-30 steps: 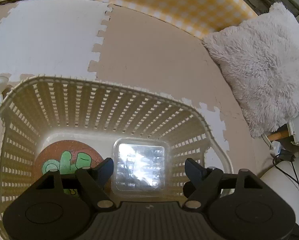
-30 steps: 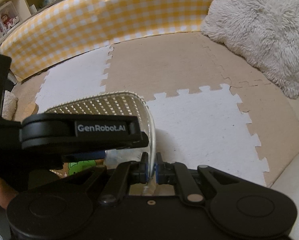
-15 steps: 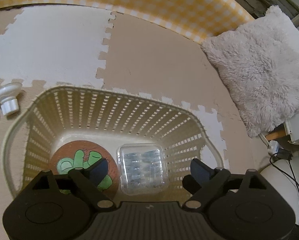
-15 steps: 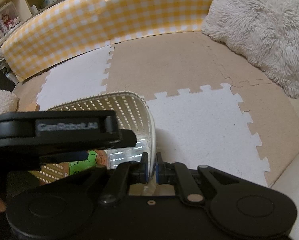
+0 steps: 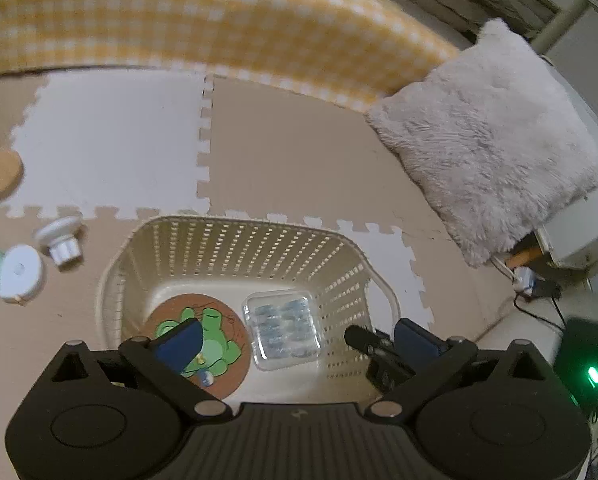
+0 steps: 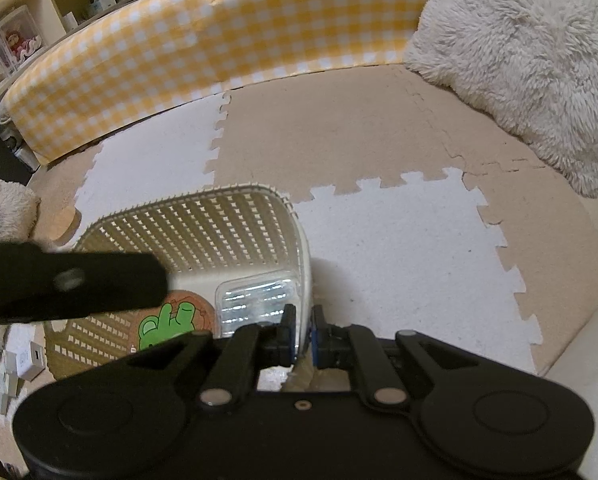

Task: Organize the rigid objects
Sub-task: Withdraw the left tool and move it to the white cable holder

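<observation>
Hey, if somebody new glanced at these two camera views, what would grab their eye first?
Probably the cream slatted basket at centre, with a round frog coaster and a clear plastic box side by side on its floor. The right gripper is clamped on the basket's rim, while the left gripper stands wide open above it, jaws just opened. Behind runs a yellow gingham bumper.

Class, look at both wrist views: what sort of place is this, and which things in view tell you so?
Probably a home play corner or child's room: interlocking foam floor mat, a padded yellow gingham bumper along its edge, a fluffy cushion, and shelves holding what may be dolls.
</observation>
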Demonstrator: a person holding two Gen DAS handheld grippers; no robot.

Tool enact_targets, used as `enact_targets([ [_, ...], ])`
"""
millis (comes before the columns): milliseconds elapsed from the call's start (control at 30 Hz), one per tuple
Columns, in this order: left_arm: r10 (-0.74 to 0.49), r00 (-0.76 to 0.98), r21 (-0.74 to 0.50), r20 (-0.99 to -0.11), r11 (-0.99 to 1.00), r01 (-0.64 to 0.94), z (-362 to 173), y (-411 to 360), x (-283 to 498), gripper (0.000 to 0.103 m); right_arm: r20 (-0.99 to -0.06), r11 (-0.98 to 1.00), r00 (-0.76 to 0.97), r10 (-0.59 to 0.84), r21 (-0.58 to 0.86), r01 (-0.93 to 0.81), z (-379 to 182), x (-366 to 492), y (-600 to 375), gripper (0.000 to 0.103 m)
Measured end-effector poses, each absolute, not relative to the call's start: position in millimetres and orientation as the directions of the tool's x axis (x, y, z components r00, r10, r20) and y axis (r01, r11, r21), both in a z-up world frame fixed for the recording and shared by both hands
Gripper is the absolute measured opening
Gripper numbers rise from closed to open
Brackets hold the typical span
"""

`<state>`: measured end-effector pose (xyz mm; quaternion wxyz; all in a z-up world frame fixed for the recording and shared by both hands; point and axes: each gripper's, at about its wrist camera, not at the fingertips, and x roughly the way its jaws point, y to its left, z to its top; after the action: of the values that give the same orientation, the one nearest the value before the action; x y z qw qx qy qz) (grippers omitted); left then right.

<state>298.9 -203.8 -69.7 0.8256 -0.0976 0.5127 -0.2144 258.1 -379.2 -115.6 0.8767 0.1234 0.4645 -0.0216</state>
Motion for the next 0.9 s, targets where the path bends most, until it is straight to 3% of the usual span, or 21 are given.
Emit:
enact_targets([
  [433, -0.404, 0.518, -0.255, -0.754, 0.907, 0.336, -21.0, -157.8, 246.3, 0.103, -0.816, 0.973, 0.574, 0.067, 0.181, 0.144, -114.8, 258.4, -378.9, 0.007],
  [900, -0.276, 0.690, -0.111, -0.669, 0.955, 0.275, 6.0, -60.1, 235.7, 0.103, -0.817, 0.975, 0.573, 0.062, 0.173, 0.141, -115.2, 258.1, -377.7, 0.007],
])
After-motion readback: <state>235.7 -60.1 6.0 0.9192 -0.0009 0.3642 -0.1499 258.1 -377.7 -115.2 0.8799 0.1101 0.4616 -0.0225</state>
